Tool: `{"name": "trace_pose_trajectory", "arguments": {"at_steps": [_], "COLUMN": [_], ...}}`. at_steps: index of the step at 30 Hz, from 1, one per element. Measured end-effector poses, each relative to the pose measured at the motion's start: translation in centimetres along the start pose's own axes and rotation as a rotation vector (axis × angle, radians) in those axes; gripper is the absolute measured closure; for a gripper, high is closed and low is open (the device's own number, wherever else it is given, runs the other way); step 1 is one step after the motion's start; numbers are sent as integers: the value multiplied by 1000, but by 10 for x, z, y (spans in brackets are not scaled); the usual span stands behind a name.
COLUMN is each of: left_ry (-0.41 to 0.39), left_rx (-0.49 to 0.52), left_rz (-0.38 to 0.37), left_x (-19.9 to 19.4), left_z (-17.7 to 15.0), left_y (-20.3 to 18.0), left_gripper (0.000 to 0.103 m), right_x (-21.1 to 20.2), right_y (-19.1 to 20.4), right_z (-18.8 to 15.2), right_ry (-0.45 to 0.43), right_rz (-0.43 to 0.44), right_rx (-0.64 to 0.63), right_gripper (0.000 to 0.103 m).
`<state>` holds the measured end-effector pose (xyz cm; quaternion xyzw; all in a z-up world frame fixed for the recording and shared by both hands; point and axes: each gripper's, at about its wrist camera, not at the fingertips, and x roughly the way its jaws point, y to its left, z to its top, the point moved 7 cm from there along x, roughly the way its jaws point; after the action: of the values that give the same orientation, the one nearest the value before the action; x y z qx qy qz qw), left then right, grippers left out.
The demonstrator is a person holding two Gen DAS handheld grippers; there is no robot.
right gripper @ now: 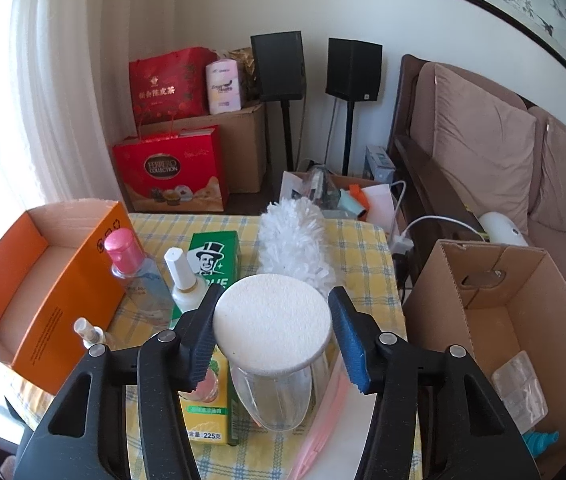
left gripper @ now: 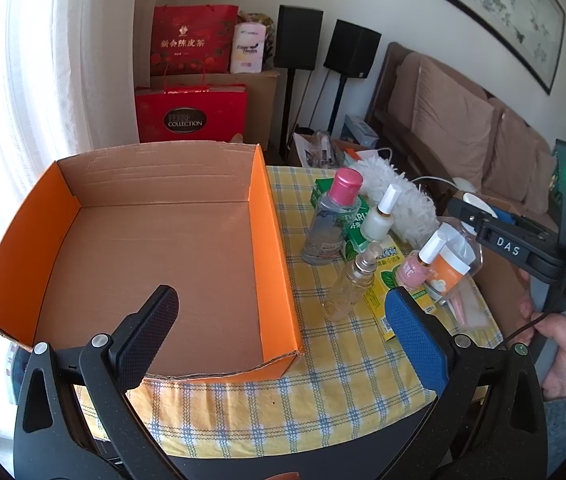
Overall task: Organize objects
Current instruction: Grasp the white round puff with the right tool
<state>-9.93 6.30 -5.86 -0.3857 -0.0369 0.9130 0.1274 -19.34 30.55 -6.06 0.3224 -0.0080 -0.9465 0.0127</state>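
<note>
Right gripper [right gripper: 271, 332] half-open, bracketing clear plastic jar with white round lid [right gripper: 271, 330], not pinching yet; centre pads below the lid before squeezing.

The left wrist view looks forward and down along its own two fingers [left gripper: 163, 332], close over an orange cardboard box [left gripper: 267, 248] at the left of a yellow checked tablecloth [left gripper: 323, 384]. The right wrist view looks the same way from further right, close above a white-lidded clear jar [right gripper: 273, 330]. Both share the box, the pink-capped bottle [left gripper: 333, 216], the white duster [right gripper: 295, 244], the red gift bags [right gripper: 171, 166], two black speakers [left gripper: 298, 36] and the brown sofa [right gripper: 483, 152]; the left view also catches the right gripper [left gripper: 469, 216] at its right edge
</note>
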Motion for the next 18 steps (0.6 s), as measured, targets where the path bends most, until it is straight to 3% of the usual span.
{"name": "trace_pose_trajectory", "arguments": {"at_steps": [8, 18], "left_ry": [5, 5], "left_rx": [-1, 2], "left_rz": [-8, -16], "left_x": [2, 3], "left_z": [-2, 0], "left_y": [-2, -4], "left_gripper": [0, 0], "right_x": [3, -9], "right_y": [-4, -5], "right_z": [0, 7], "right_ry": [8, -27], "right_rz": [49, 67], "right_rx": [28, 50], "right_gripper": [63, 64]}}
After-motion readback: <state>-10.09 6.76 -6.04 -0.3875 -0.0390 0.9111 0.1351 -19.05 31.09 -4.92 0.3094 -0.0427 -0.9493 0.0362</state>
